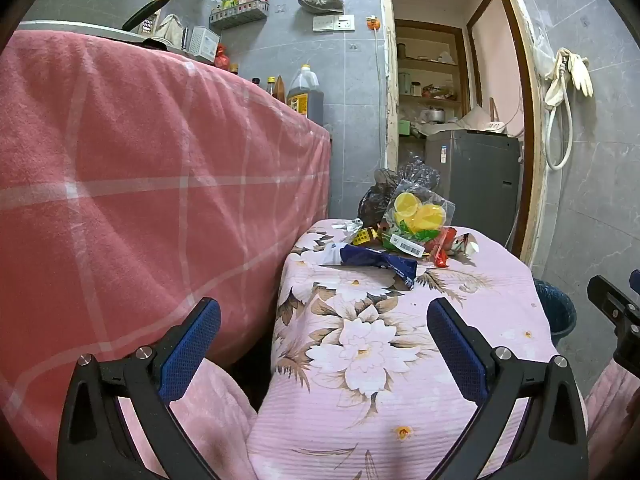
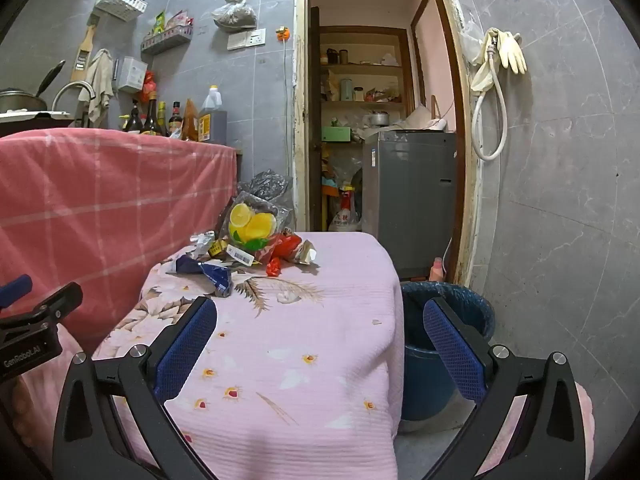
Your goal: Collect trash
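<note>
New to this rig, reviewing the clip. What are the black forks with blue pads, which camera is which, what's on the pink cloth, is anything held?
No robot arm here: a person holds a two-finger gripper in each hand, with a fisheye camera looking along its fingers. One picture is from the left gripper, the other from the right gripper. Both are wide open and hold nothing. On the flowered pink cloth lies a heap of trash: a lemon-print bag, a dark blue wrapper, red scraps. A blue lined bin stands on the floor to the cloth's right.

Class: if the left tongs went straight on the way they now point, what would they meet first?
Probably the blue wrapper at the near edge of the trash pile; the left tongs stand open above bare floral cloth. Depth is unclear.
</note>
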